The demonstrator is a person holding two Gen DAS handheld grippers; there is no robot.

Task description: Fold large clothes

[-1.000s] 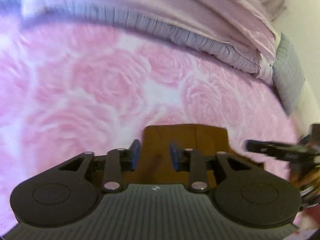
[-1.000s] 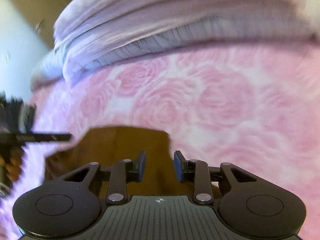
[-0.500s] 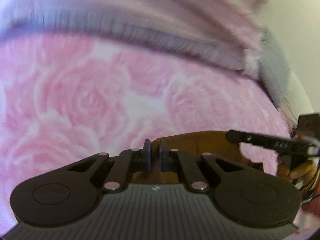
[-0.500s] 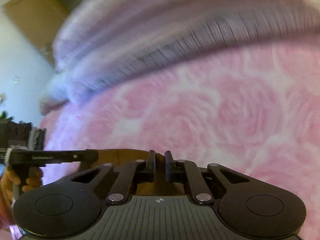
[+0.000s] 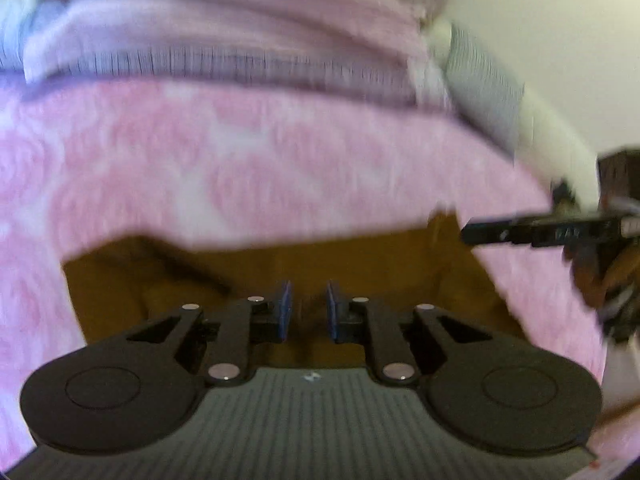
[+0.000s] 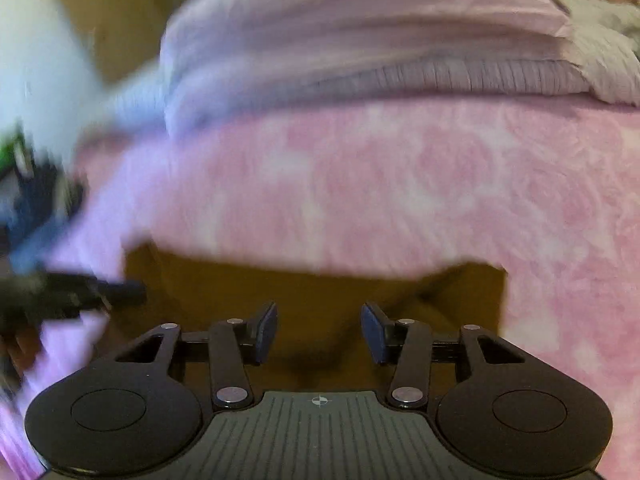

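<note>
A brown garment lies spread on the pink rose-patterned blanket, wide and low across both views. My left gripper hovers over its near part, open with a narrow gap and nothing pinched between the blue pads. My right gripper stands open wider above the same brown garment. In the left wrist view the right gripper reaches in from the right by the garment's corner. The left gripper shows blurred at the left edge of the right wrist view.
A lilac ribbed duvet is piled along the far side of the bed. A grey pillow leans by the white wall at the right. A person's hand holds the right gripper. Pink blanket stretches beyond the garment.
Half a second ago both grippers were shut at the garment's edge. Both have now opened, and the brown garment lies wider across the blanket. Both views are blurred by motion.
</note>
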